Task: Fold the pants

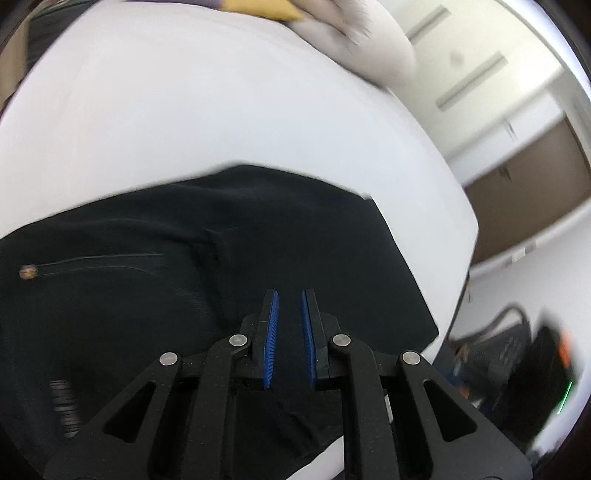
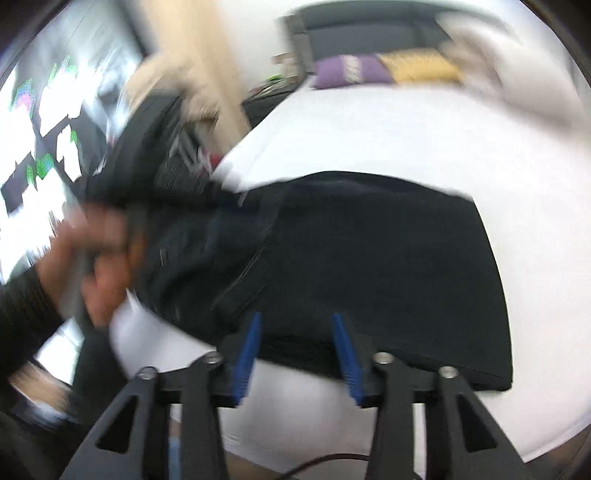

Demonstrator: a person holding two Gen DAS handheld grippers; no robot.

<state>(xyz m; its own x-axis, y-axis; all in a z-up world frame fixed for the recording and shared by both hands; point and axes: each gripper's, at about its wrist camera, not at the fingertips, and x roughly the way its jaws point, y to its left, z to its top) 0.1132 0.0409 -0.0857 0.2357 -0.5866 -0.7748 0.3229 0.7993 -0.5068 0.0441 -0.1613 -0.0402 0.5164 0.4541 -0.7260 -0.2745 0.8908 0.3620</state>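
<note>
1. Left view. My left gripper (image 1: 289, 295) hangs over the black cloth pants (image 1: 221, 258), which lie folded on the white table top (image 1: 184, 110). Its 2 blue ribbed pads (image 1: 271, 332) stand a narrow slit apart with nothing clamped; dark cloth shows through the gap, below the fingers. A small round brown button (image 1: 28, 272) sits on the pants at far left. A pale grey garment (image 1: 362, 33) and a yellow cloth (image 1: 266, 9) lie at the table's far edge.

2. Right view, blurred. At left, the person's left hand (image 2: 96, 258) grips the other tool's handle. My right gripper (image 2: 295, 317) is partly open and holds nothing; the pants' near edge lies under and just beyond its blue pads (image 2: 247, 354). A purple folded cloth (image 2: 351, 72) rests far back.
</note>
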